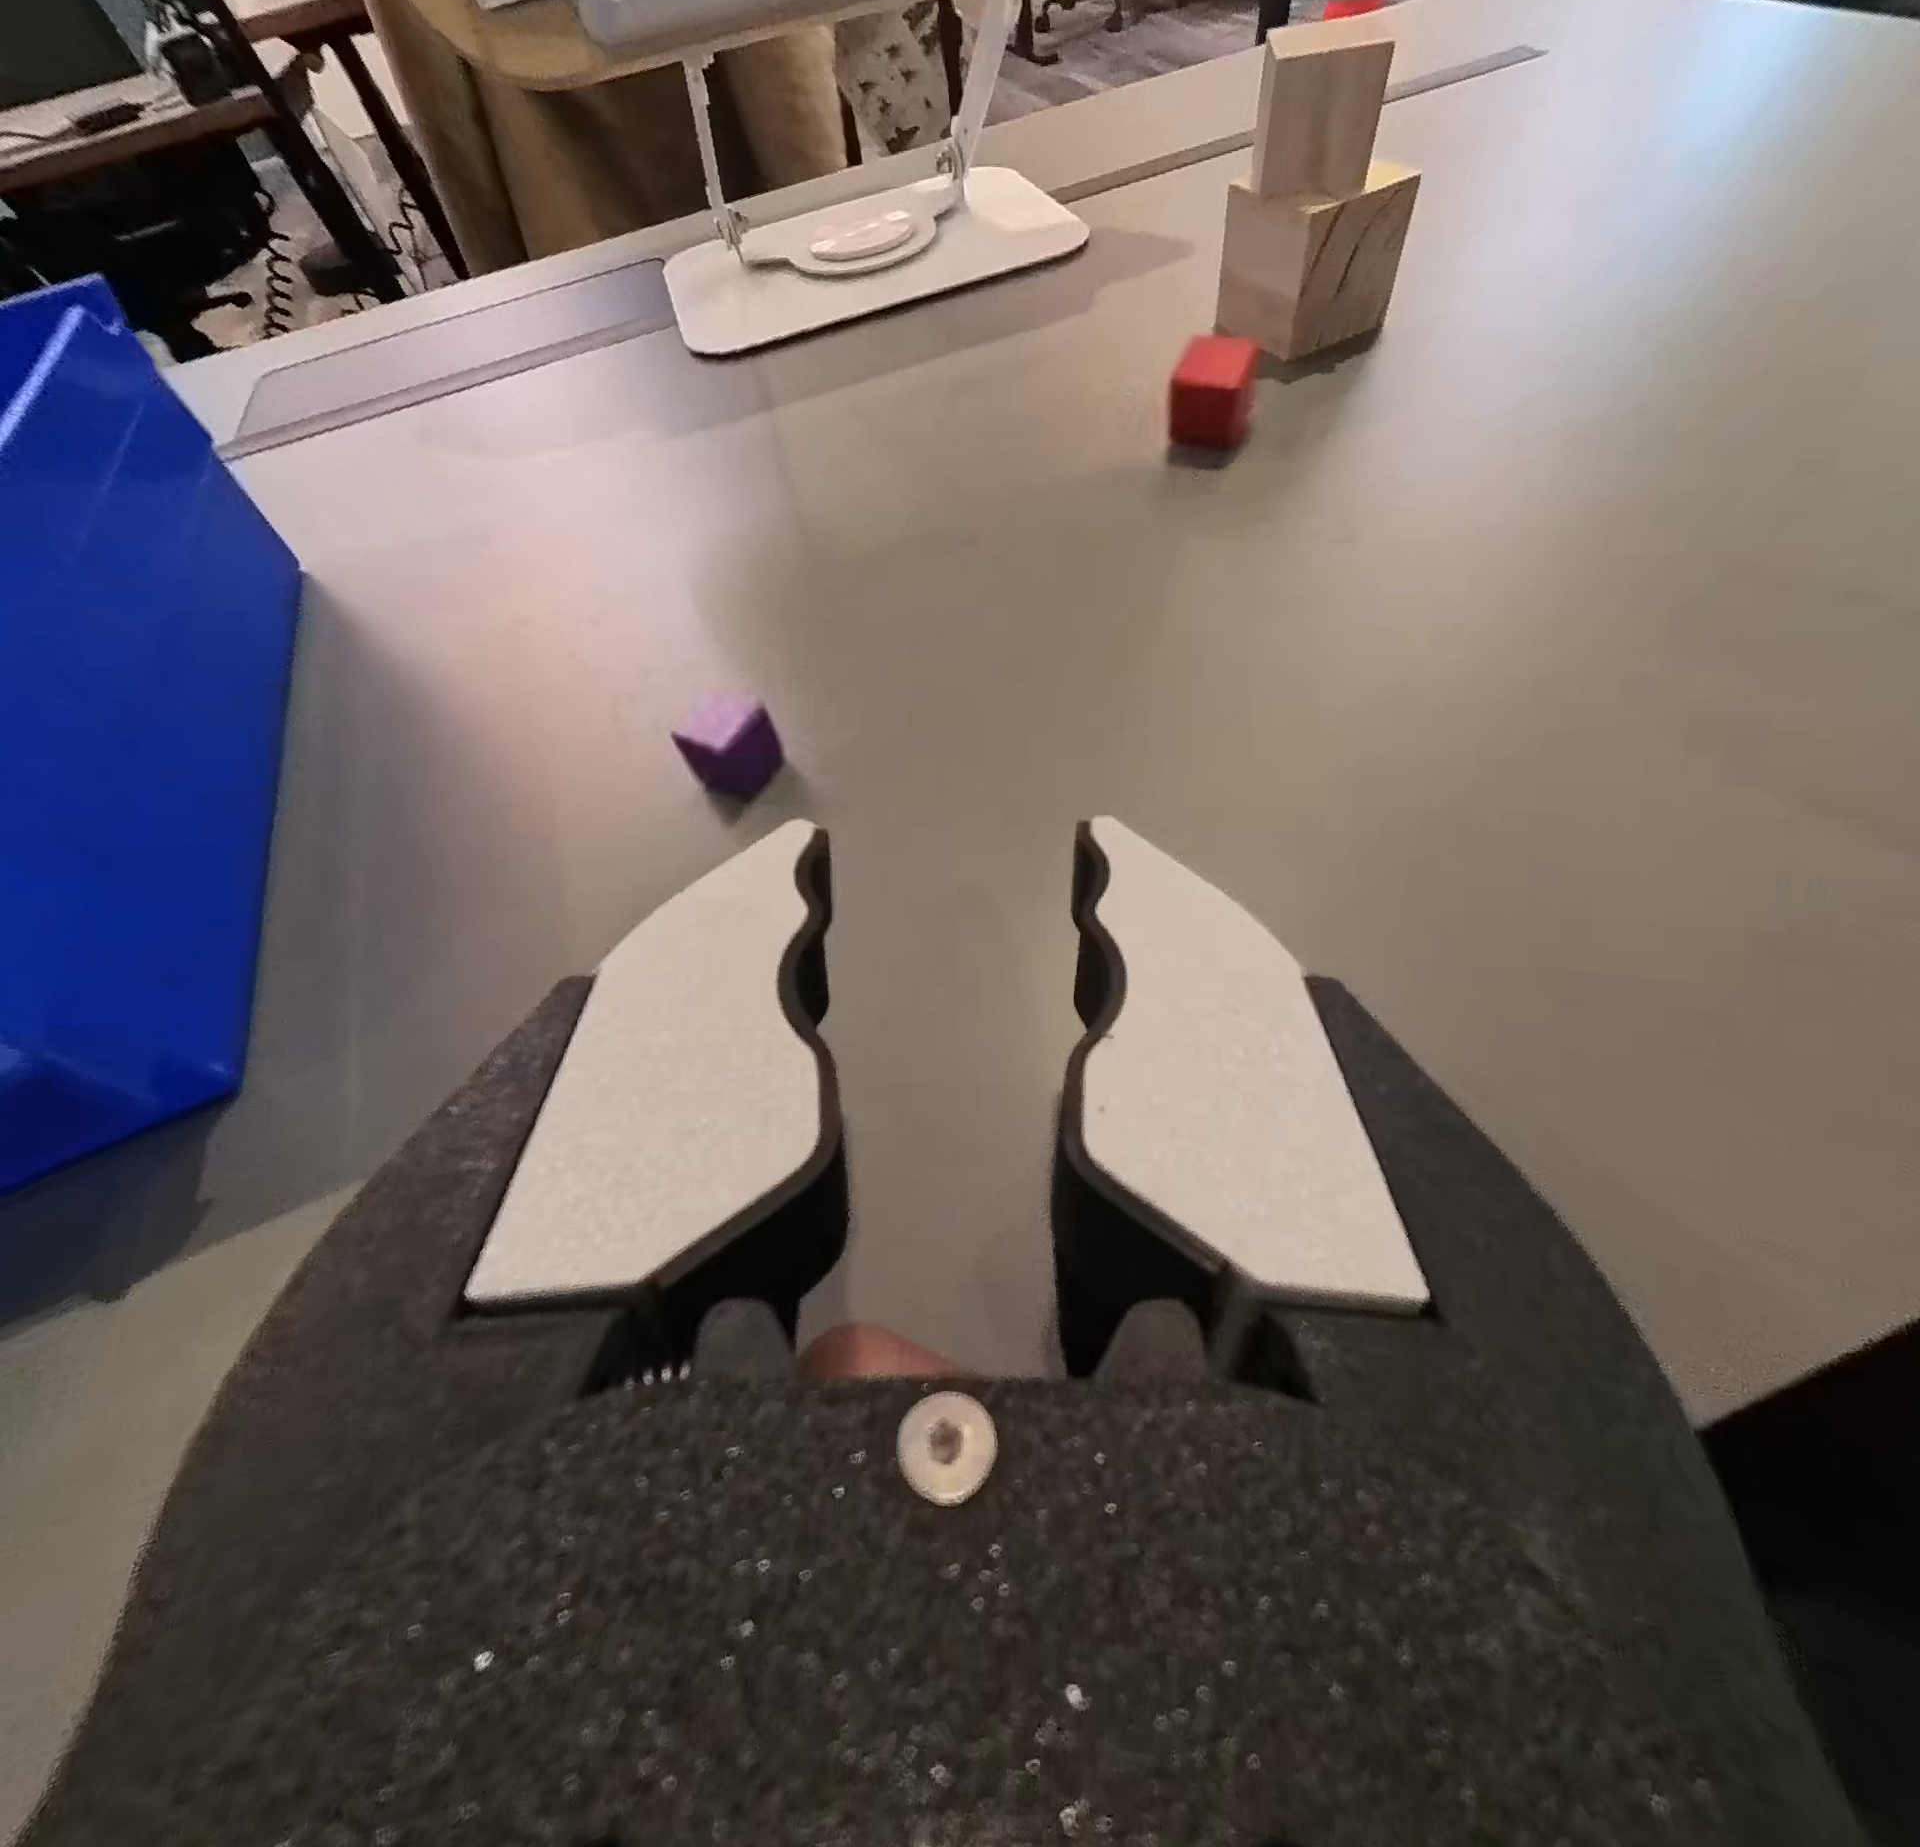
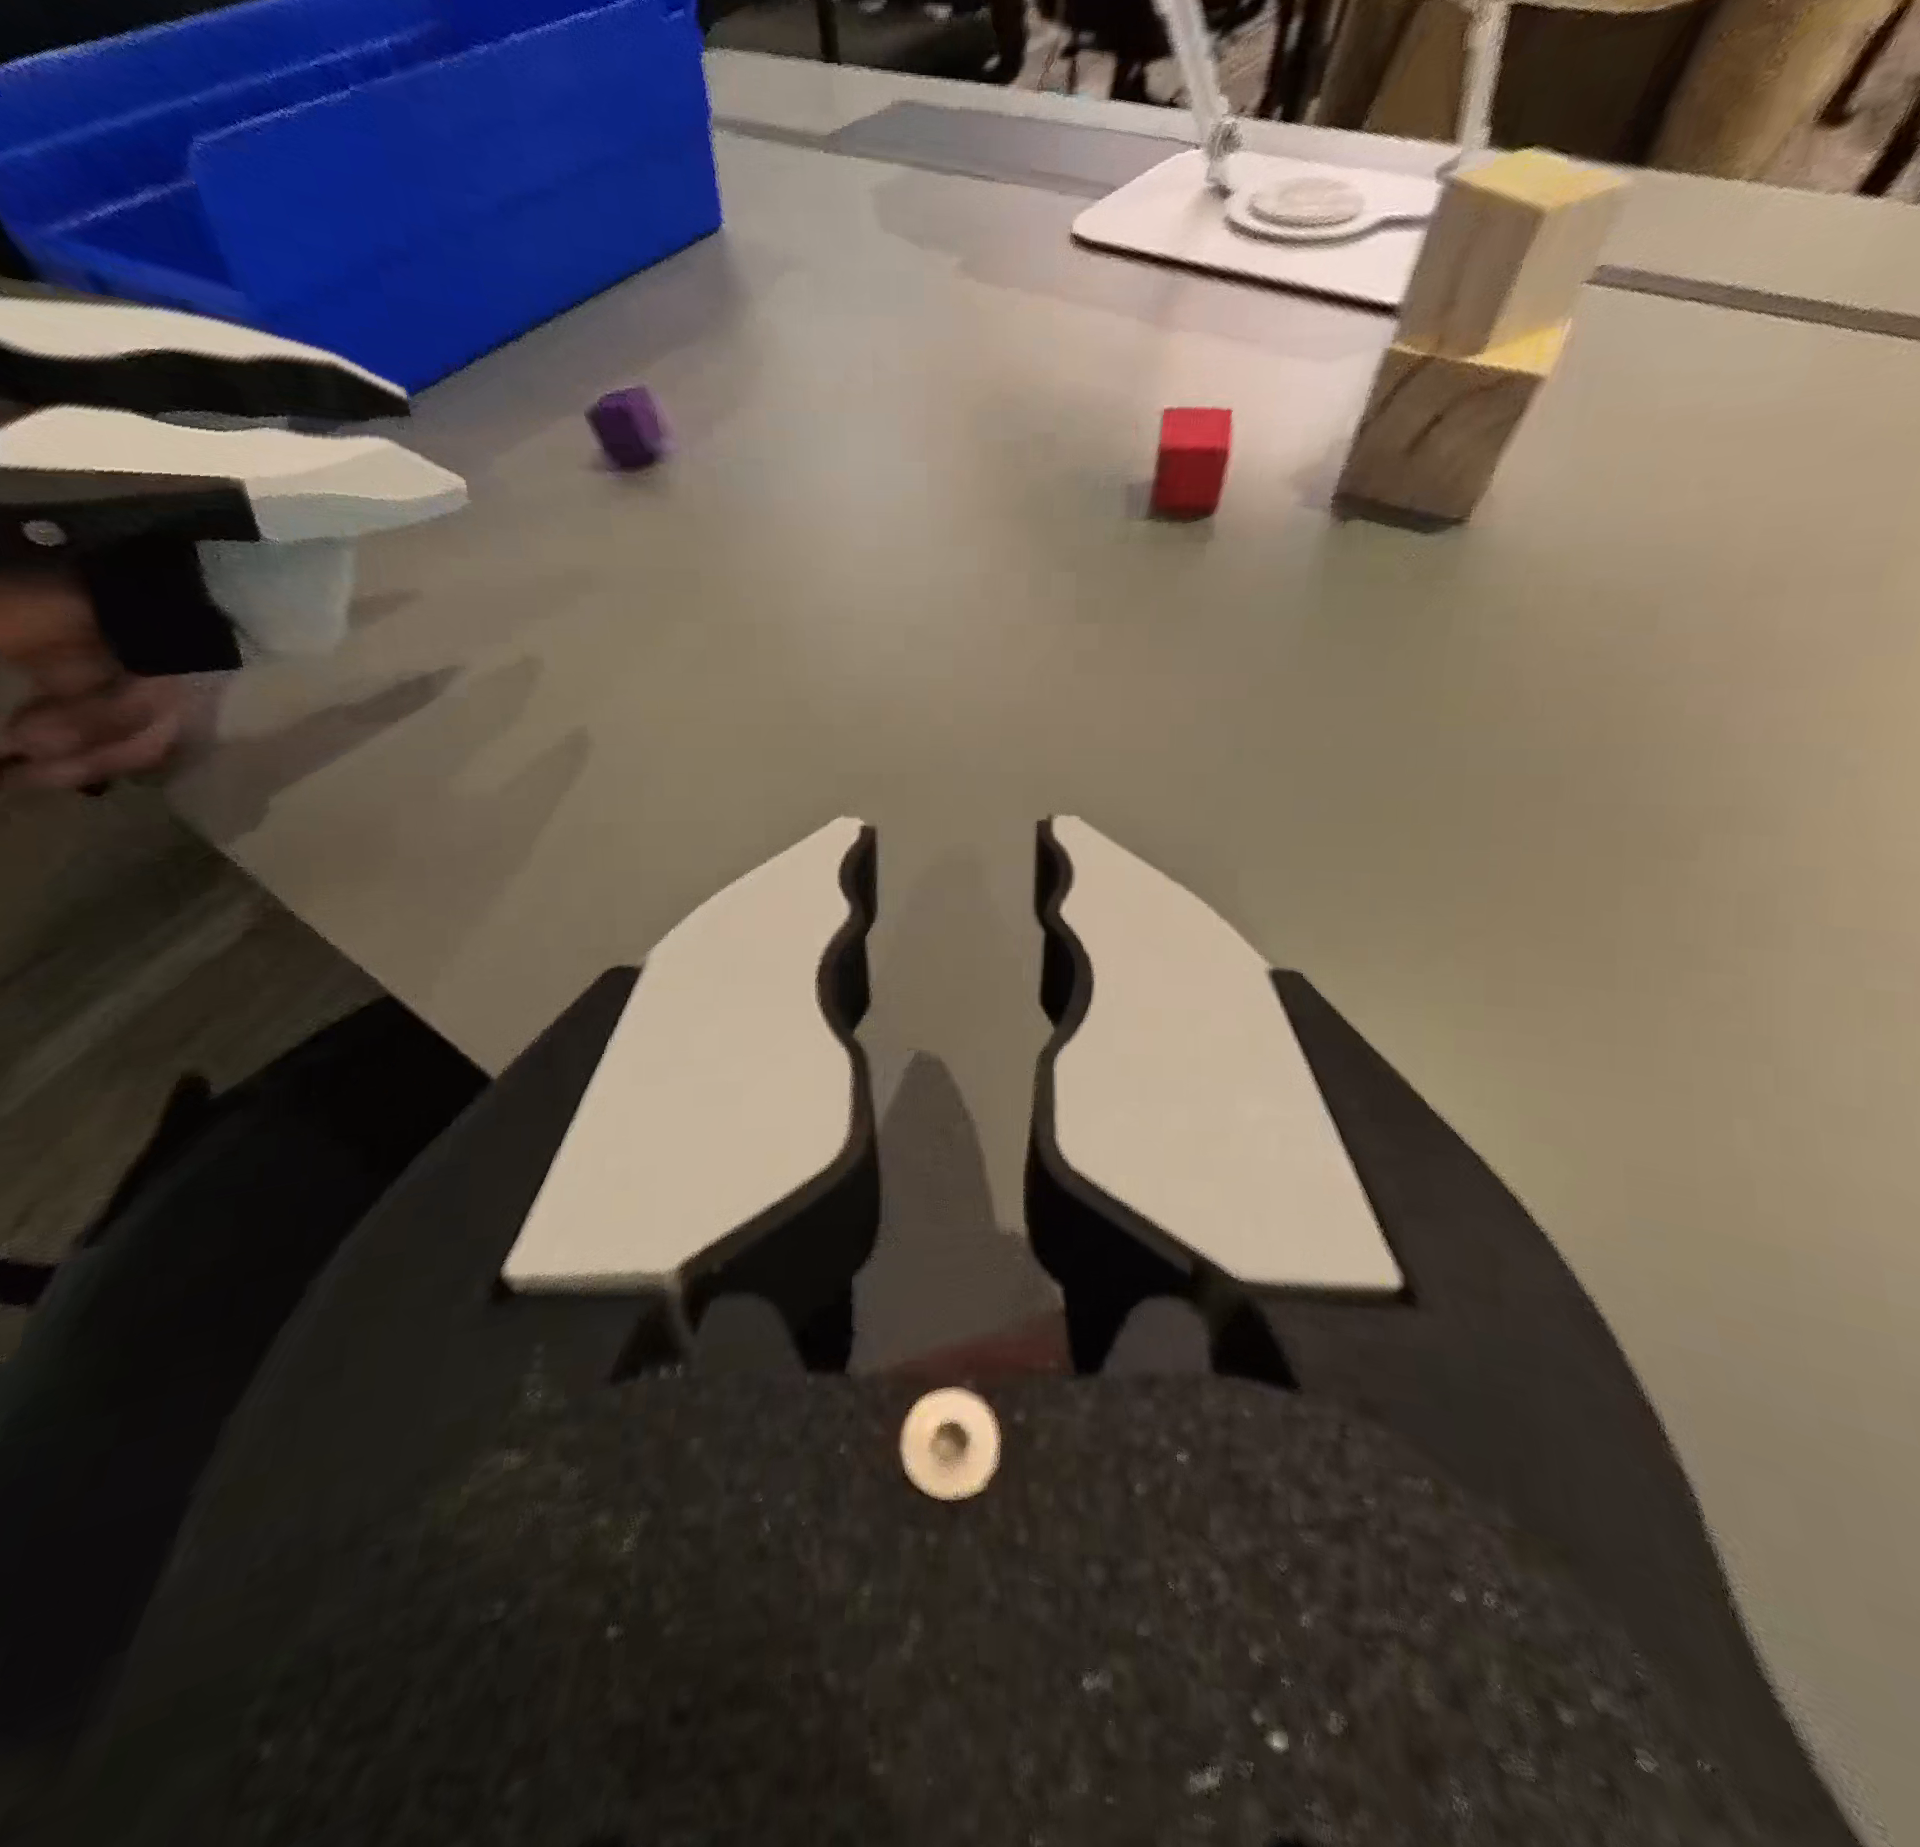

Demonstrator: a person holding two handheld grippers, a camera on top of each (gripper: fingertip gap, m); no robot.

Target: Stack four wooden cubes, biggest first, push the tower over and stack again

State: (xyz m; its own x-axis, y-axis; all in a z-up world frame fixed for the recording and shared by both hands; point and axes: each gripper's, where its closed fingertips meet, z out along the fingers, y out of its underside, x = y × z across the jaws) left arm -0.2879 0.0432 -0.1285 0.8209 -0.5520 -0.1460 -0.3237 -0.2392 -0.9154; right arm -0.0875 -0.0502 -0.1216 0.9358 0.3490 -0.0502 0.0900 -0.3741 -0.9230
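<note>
Two plain wooden cubes are stacked at the far right: the bigger one [image 1: 1314,265] [image 2: 1439,426] on the table, a smaller one [image 1: 1322,114] [image 2: 1512,249] on top of it. A red cube [image 1: 1210,389] [image 2: 1190,462] stands just left of the stack. A small purple cube [image 1: 729,743] [image 2: 627,428] lies farther left. My left gripper [image 1: 951,847] is open and empty, just behind and right of the purple cube; it also shows in the right wrist view [image 2: 421,447]. My right gripper [image 2: 956,841] is open and empty, well short of the cubes.
A blue plastic bin [image 1: 114,717] [image 2: 416,166] stands at the left. A white stand base [image 1: 883,259] [image 2: 1278,213] sits at the table's far edge. The grey table [image 1: 1351,706] drops off at the near right in the left wrist view.
</note>
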